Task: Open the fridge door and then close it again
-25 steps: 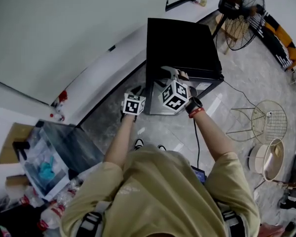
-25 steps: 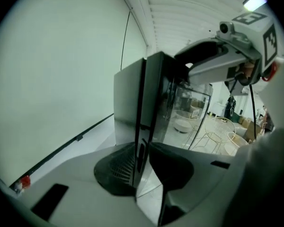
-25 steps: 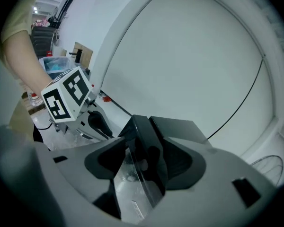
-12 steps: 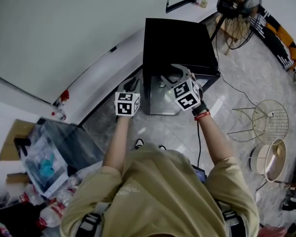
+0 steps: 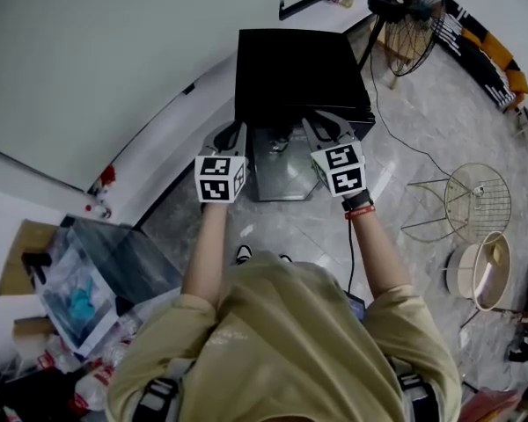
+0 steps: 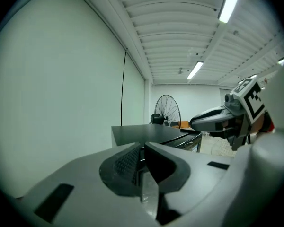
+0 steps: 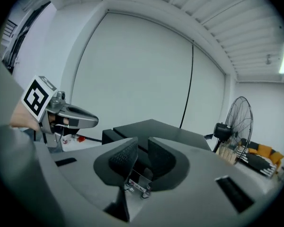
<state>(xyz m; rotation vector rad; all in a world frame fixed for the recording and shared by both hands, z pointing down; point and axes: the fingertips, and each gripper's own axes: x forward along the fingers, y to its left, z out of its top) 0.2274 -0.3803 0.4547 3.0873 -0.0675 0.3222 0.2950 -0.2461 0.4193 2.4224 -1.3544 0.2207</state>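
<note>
Straight ahead, black fridge [image 5: 299, 69] stands upright on grey tile floor [image 5: 422, 121] by white wall [image 5: 114, 51], door face toward us. We hold left gripper [image 5: 232, 130] and right gripper [image 5: 315, 118] near its top front edge. Both empty, jaws closing: left a slit apart, right a narrow gap. Fan [image 5: 414, 11] behind, right.

Bright, even ceiling tube light [image 6: 228, 3]; fisheye edges, dark vignetting.
</note>
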